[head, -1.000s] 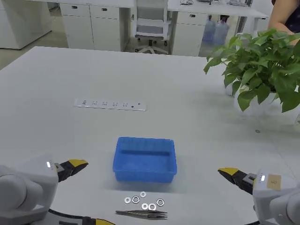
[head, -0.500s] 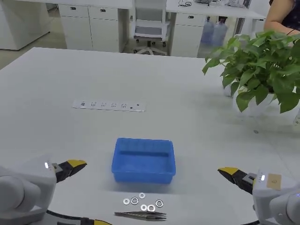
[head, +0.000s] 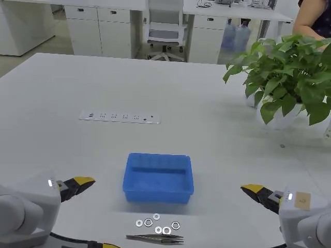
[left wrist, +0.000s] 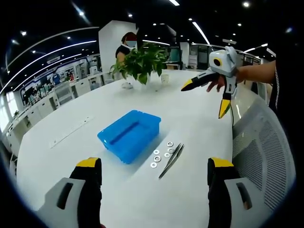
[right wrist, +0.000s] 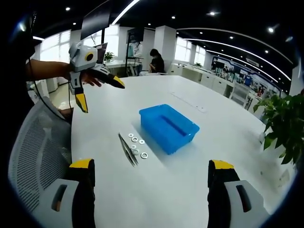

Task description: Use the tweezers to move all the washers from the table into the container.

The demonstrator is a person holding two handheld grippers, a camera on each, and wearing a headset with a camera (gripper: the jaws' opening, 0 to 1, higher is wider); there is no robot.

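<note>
A blue container [head: 158,176] [left wrist: 129,133] [right wrist: 168,127] stands on the white table. Just in front of it lie several steel washers [head: 158,224] [left wrist: 162,155] [right wrist: 136,145], and beside them the tweezers [head: 155,237] [left wrist: 171,160] [right wrist: 128,149] lie flat on the table. My left gripper [left wrist: 154,171] [head: 85,181] hovers open at the left of the container, with nothing between its jaws. My right gripper [right wrist: 152,172] [head: 252,189] hovers open at the right, also holding nothing. Both stand well apart from the tweezers.
A white power strip [head: 120,117] lies farther back on the table [head: 207,119]. A potted green plant [head: 287,77] stands at the right rear. A mesh chair back [left wrist: 266,156] sits near the table's front edge. A person [head: 310,15] is behind the plant.
The head camera shifted slightly; the grippers, washers, tweezers and container have stayed where they were.
</note>
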